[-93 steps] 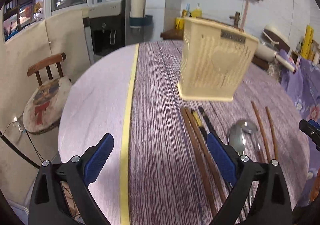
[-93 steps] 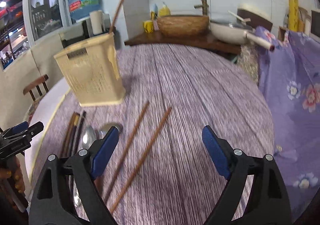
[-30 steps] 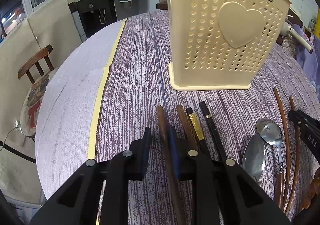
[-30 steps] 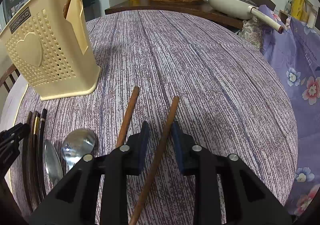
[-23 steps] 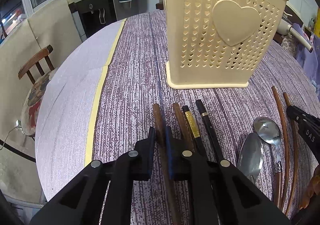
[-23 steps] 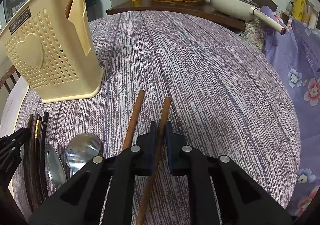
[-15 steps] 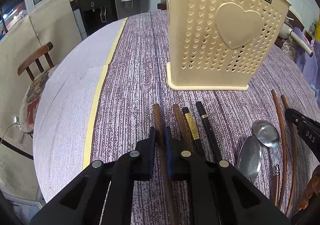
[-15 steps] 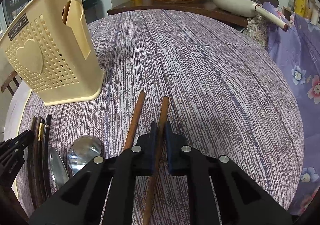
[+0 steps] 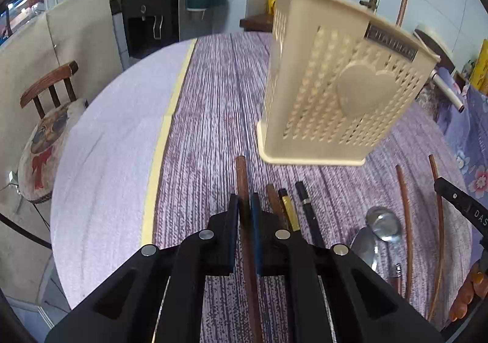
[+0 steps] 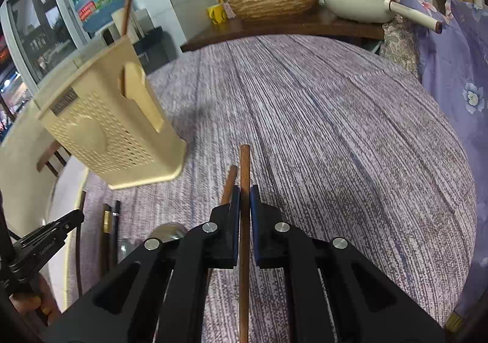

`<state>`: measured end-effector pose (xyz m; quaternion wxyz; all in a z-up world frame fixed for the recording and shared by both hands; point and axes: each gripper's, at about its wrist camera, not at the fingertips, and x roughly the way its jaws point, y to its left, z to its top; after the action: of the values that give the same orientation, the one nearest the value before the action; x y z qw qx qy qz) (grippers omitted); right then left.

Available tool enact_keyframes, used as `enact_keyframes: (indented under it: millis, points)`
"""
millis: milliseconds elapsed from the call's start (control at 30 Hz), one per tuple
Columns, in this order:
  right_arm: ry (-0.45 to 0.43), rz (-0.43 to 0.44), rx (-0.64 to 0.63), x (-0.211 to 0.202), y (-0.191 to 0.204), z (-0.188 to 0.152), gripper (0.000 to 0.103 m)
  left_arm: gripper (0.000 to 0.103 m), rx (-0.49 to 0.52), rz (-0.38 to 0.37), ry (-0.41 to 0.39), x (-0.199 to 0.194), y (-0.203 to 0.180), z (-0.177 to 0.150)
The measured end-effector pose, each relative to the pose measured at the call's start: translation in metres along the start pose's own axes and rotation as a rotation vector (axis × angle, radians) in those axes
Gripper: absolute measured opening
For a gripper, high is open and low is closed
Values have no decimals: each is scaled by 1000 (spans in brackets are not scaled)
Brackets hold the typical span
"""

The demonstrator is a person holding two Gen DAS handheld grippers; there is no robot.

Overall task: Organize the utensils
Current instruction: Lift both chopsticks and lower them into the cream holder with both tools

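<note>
Two brown chopsticks are clamped at once, one in each set of tongs. Left gripper (image 9: 245,205) has its blue pads squeezed together on the left chopstick (image 9: 241,172), whose long axis runs straight out ahead along the fingers, tip aimed at the near bottom edge of the cream utensil basket (image 9: 338,96). Right gripper (image 10: 243,199) is likewise pinched shut on the right chopstick (image 10: 244,166), which also points forward, but here the basket (image 10: 113,132) sits well off to the left of the stick. So the left hand looks nearer the basket. Both sticks seem lifted off the purple-striped table (image 9: 213,117), though the blur makes that hard to confirm. Beside the basket's front, the dark chopsticks (image 9: 305,199), the spoons (image 9: 381,224) and the partner stick (image 10: 229,181) lie flat.
</note>
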<state>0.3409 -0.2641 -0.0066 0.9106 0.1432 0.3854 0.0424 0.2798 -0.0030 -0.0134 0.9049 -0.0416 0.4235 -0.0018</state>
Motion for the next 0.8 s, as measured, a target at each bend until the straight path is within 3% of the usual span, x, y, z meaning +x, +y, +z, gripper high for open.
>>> enact_keyframes:
  millis: [433,800]
  points:
    - [-162,120,-70,-89,22,29,8,8,15,-71,-181,-76,-6,24]
    - [-190,182,-177,-137,38,33,8,8,37,-124,-236,-113,5,27]
